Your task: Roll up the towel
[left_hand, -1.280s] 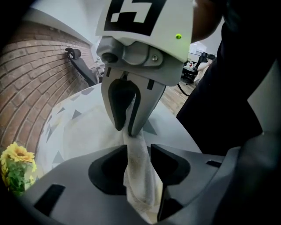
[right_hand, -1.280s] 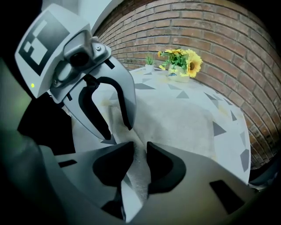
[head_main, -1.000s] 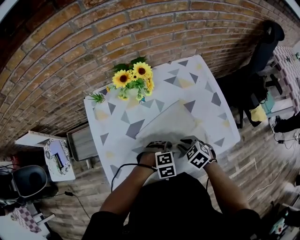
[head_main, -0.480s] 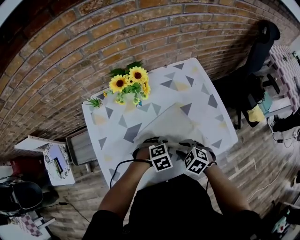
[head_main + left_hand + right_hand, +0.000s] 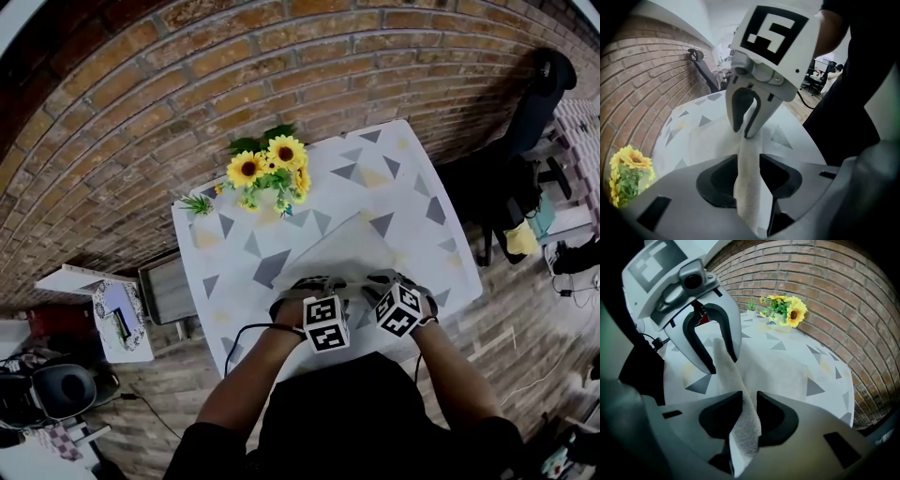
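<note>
Working at the near edge of the patterned tabletop (image 5: 234, 262), starting the roll on the white towel (image 5: 342, 253) lying flat there. Pinching its near hem with the left gripper (image 5: 746, 177) and right gripper (image 5: 746, 411) side by side, clamping cloth between the fingers (image 5: 715, 183) of both, having just eased the left pair wider and tightened the right. Probably best keeping both hands level, turning the hem over evenly, holding the first turn tight and straight.

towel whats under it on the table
The towel lies on the triangle-patterned tablecloth, which shows around it. Its near edge is lifted. Anything beneath the flat part is covered.
</note>
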